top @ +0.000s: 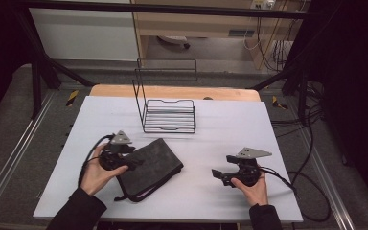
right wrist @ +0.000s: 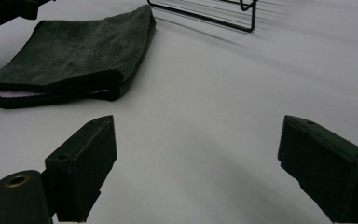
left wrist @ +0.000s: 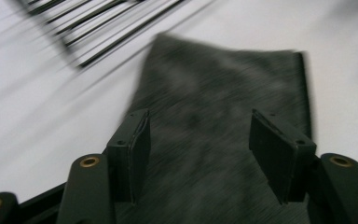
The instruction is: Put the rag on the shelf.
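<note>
Left gripper [left wrist: 198, 135] jaws open over the folded dark cloth [top: 148, 167]; right gripper [right wrist: 198, 168] jaws open, empty.

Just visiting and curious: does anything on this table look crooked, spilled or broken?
Nothing spilled or broken. The folded dark cloth lies askew to the table edges, and the wire rack stands empty behind it.

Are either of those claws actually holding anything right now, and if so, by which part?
Nothing is held. The left claw hangs open above the folded dark cloth, and the right claw is open over the bare table.
</note>
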The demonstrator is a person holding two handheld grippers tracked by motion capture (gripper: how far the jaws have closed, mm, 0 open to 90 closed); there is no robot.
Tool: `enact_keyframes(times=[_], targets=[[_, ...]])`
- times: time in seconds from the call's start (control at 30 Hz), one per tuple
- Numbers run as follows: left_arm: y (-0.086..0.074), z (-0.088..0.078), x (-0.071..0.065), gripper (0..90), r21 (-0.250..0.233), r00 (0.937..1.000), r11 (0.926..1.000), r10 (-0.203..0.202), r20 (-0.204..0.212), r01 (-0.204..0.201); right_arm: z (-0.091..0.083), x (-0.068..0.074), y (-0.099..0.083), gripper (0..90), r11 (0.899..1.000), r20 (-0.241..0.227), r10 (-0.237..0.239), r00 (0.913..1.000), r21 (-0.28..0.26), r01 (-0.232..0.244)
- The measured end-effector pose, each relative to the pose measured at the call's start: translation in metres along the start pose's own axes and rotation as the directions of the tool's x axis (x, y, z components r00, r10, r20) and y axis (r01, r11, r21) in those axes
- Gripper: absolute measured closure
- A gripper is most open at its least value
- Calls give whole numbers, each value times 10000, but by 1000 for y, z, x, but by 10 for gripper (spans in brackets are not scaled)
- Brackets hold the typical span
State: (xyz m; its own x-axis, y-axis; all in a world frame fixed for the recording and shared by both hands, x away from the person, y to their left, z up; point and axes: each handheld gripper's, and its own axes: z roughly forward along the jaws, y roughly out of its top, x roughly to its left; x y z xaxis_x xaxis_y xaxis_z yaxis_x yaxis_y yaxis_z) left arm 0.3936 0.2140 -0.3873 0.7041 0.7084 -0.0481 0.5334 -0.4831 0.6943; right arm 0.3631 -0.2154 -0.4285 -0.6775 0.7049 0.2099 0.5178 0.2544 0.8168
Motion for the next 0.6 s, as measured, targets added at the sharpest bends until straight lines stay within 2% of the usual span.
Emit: enact_keyframes(times=[0.1,0.2,0.23,0.27,0.37,0.4,0.43,0.5,0.53,0.6], targets=[[-16,-5,21,418,104,9980,9985,-541,-324,545,13,12,6,138,9998,80,-176,9998,97,175],[-27,-3,30,460,383,9971,9969,-676,-343,689,28,25,13,162,9994,-57,-155,9999,314,157],[-31,-2,33,495,504,9968,9960,-719,-351,736,40,33,19,191,9992,-188,-120,9998,384,127],[-35,-1,35,495,628,9966,9951,-744,-347,765,40,33,19,191,9992,-188,-120,9998,384,127],[-44,1,40,551,813,9957,9926,-878,-300,900,57,43,26,261,9991,-259,-36,9997,419,47],[-46,1,41,585,830,9954,9920,-927,-260,946,69,49,30,302,9984,-172,-115,9998,553,124],[-48,2,42,585,868,9950,9912,-982,-196,995,69,49,30,302,9984,-172,-115,9998,553,124],[-52,3,43,601,871,9950,9912,-987,-132,995,80,54,32,334,9977,-32,-110,9999,673,112],[-53,4,43,614,883,9953,9914,-962,-83,966,89,58,33,351,9978,9,8,10000,659,-9],[-54,3,43,623,887,9953,9913,-972,-4,968,93,60,33,361,9977,-79,136,9999,661,-131]])
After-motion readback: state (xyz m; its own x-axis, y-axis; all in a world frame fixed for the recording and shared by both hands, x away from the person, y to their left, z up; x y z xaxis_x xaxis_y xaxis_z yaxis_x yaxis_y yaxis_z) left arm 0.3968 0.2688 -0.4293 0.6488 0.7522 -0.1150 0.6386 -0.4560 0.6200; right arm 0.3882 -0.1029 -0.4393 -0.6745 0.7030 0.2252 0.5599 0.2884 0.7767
